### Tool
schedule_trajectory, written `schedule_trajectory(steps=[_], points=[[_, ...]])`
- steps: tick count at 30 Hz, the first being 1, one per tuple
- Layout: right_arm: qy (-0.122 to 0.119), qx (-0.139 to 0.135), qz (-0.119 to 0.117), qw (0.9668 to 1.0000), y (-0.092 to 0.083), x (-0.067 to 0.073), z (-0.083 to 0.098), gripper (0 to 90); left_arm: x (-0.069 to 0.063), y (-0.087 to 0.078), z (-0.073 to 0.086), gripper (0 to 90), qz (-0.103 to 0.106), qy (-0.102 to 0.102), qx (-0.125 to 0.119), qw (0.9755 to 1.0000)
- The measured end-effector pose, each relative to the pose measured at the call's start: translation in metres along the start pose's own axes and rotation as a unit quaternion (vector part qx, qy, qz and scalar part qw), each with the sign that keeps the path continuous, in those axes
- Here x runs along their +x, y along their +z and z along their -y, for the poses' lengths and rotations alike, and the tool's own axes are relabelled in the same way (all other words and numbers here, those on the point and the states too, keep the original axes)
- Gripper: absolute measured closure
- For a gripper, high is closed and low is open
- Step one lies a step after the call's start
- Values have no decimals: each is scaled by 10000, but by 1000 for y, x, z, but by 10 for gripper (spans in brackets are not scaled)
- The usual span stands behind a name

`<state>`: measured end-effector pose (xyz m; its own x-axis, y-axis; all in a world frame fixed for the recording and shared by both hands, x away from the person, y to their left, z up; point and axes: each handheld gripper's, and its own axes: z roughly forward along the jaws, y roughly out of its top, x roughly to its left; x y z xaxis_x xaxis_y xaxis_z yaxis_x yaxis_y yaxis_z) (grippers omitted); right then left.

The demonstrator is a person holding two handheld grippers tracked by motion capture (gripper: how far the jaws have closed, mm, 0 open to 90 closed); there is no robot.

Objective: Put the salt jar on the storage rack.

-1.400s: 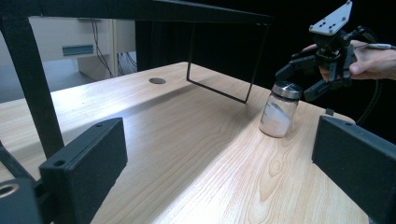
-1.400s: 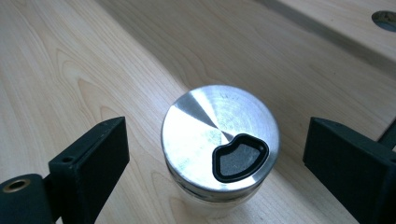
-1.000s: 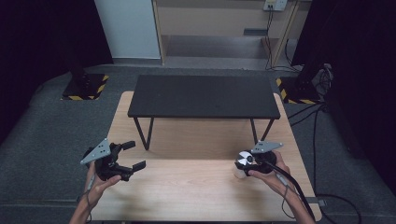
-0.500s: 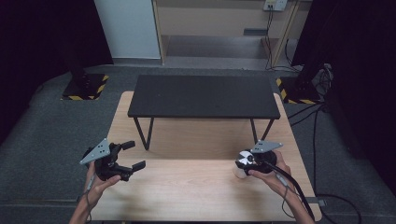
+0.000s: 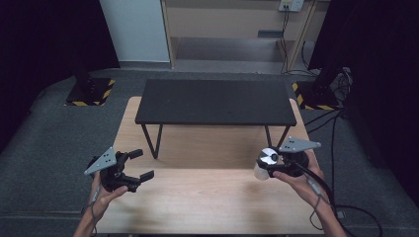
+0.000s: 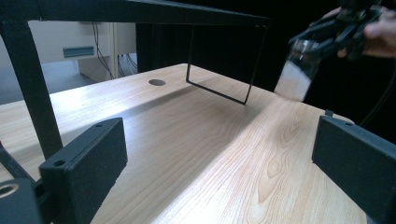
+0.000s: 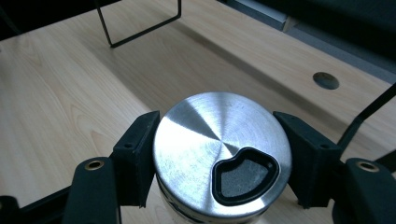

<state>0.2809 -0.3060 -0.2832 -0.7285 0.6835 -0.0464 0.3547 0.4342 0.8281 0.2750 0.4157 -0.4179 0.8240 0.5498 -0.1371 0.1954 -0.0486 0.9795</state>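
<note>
A glass shaker jar (image 5: 262,171) with white contents and a brushed-metal lid (image 7: 205,140) hangs clear of the wooden table (image 5: 207,202) at the right. My right gripper (image 5: 269,159) is shut on it, its two pads clamping the lid's rim from either side (image 7: 220,156). The lid has a black-rimmed pour opening. From the left gripper view the jar (image 6: 294,77) is tilted in the air, with the right gripper (image 6: 327,37) on its top. My left gripper (image 5: 141,164) is held over the table's front left, its jaws wide open (image 6: 219,168) with nothing between them.
A low black bench (image 5: 215,101) on thin wire legs stands across the far half of the table. A round cable hole (image 7: 325,80) lies in the tabletop under it. Bare wood stretches between the two grippers. Cables trail on the floor at the right.
The right gripper has lifted the jar up off the table and slightly away from me. The left gripper has stayed where it was.
</note>
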Motion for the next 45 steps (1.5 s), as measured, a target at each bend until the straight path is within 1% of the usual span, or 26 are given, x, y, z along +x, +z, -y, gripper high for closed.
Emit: schedule_trajectory(steps=[3, 7, 11, 15, 21, 25, 27, 31, 32, 36, 40, 42, 45], points=[[-1, -62, -8, 10000, -20, 0, -18, 346, 0, 0, 0, 22, 6, 3, 3, 10000], [-154, -149, 11, 9998, -48, 4, -51, 346, -1, 0, 0, 22, 4, 3, 1, 10000], [-215, -309, -42, 9993, -70, 5, -79, 346, -1, 0, 0, 22, 2, -9, -25, 10000], [-171, -444, -97, 9988, -86, 3, -102, 346, -1, -1, 0, 22, 4, -5, -32, 10000], [-177, -503, 3, 9986, -97, 3, -127, 346, -1, -1, 0, 22, 5, 0, -38, 10000], [-111, -531, 110, 9985, -97, -1, -133, 346, -1, -1, 0, 22, 4, 1, -36, 10000], [-36, -528, 126, 9985, -96, -5, -134, 346, 0, -1, 0, 22, 3, -4, -34, 10000], [105, -519, 278, 9982, -89, -13, -139, 346, 0, -1, 0, 22, 0, -6, -33, 10000], [170, -500, 333, 9980, -86, -17, -142, 346, -1, -1, 0, 22, -2, -5, -32, 10000], [259, -436, 605, 9969, -75, -25, -151, 346, 0, -1, 1, 22, -5, -14, -45, 10000], [387, -426, 875, 9945, -59, -37, -159, 346, 0, -1, 0, 22, 2, -11, -24, 10000], [444, -411, 970, 9934, -52, -42, -163, 345, 0, -1, 0, 22, 2, -13, -26, 10000], [516, -376, 1203, 9907, -36, -50, -170, 346, 1, -1, 1, 22, 3, -15, -29, 10000]])
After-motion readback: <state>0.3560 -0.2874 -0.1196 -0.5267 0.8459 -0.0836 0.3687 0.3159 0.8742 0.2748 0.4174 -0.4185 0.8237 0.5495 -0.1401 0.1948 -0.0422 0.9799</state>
